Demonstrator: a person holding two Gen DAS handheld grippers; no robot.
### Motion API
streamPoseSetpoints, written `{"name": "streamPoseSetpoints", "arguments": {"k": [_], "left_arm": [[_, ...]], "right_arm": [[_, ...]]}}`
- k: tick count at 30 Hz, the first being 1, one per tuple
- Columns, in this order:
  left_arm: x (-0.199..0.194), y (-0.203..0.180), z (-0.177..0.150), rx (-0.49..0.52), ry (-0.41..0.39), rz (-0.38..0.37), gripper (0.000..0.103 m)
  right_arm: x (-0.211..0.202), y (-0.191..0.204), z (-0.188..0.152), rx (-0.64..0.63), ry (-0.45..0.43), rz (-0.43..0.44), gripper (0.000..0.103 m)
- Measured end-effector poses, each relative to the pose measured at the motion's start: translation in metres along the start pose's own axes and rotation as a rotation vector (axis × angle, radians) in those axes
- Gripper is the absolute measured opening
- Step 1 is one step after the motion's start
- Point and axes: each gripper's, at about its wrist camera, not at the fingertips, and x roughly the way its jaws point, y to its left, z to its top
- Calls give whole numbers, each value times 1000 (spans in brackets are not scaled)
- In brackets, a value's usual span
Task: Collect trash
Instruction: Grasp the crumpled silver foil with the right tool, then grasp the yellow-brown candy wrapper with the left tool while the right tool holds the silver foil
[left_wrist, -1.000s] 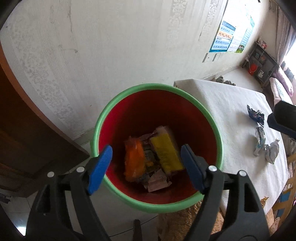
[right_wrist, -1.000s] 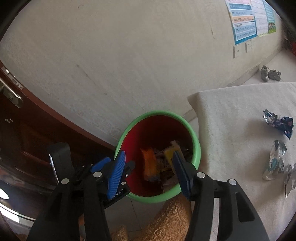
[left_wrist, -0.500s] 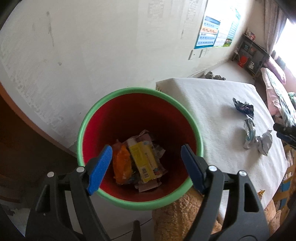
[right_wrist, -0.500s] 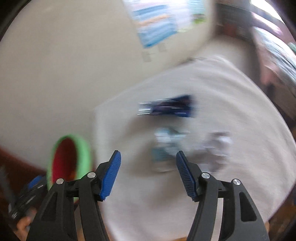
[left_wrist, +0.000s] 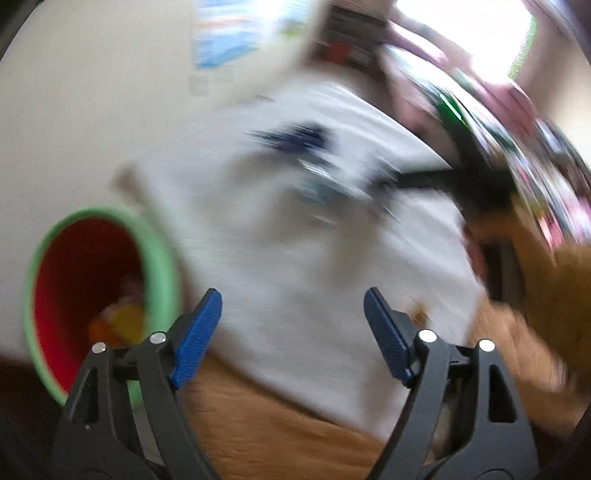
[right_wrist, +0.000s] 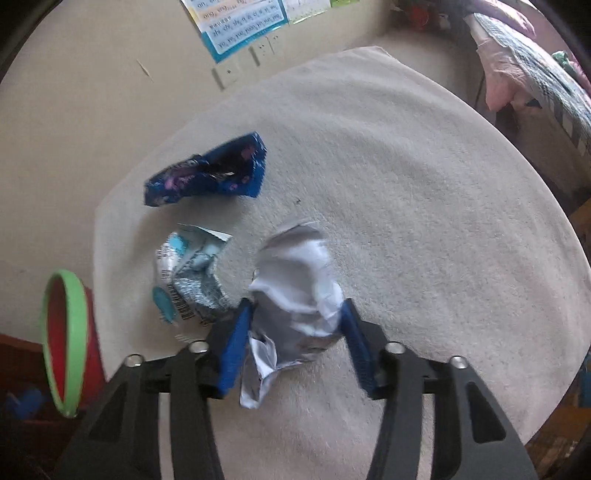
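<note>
- Trash lies on the white cloth (right_wrist: 424, 184): a crumpled silver wrapper (right_wrist: 295, 288) sits right between the blue pads of the right gripper (right_wrist: 293, 343).
- Its jaws are closing, and the pads look like they touch the wrapper's sides.
- The silver wrapper is shiny, wrinkled and torn at the bottom.
- Just beside it lies a light blue wrapper (right_wrist: 188, 273), and past that a dark blue wrapper (right_wrist: 207, 173) (with little pink spots).
- The red bin (right_wrist: 62, 339) with a green rim stands off the cloth's edge.
- The left gripper (left_wrist: 291, 325) is wide, its jaws opening, with nothing between them (this view is very blurry).
</note>
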Motion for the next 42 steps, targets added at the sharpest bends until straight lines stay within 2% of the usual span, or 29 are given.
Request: {"name": "streamPoseSetpoints", "arguments": {"k": [1, 4, 7, 9, 10, 12, 13, 14, 17, 20, 25, 32, 42], "left_arm": [[10, -27, -2, 107, 35, -23, 77], [34, -83, -13, 338, 106, -72, 77], [59, -120, -26, 497, 168, -83, 77], [77, -133, -31, 536, 220, -84, 77], [85, -135, -33, 540, 241, -80, 72], [94, -135, -35, 526, 273, -82, 59], [99, -131, -36, 498, 296, -88, 46], [102, -128, -36, 476, 307, -89, 40], [100, -115, -34, 409, 298, -108, 39], [90, -106, -30, 381, 249, -71, 37], [72, -80, -14, 277, 176, -32, 37], [52, -52, -1, 162, 112, 18, 37], [27, -22, 25, 33, 8, 73, 37]], "right_arm": [[-8, -4, -3, 7, -17, 9, 45], [-27, -16, -14, 36, -46, 26, 45], [-37, -29, -27, 95, -57, 47, 45], [-44, -37, -34, 129, -64, 57, 45], [-47, -39, -37, 136, -66, 58, 45], [-52, -40, -40, 134, -71, 56, 45], [-52, -38, -39, 129, -74, 51, 45], [-55, -37, -40, 125, -79, 48, 45], [-57, -32, -38, 114, -86, 54, 45], [-60, -22, -37, 80, -98, 51, 45], [-59, -8, -39, 27, -93, 43, 45], [-54, 1, -42, -2, -67, 38, 46], [-74, 24, -40, -49, -121, 49, 46]]}}
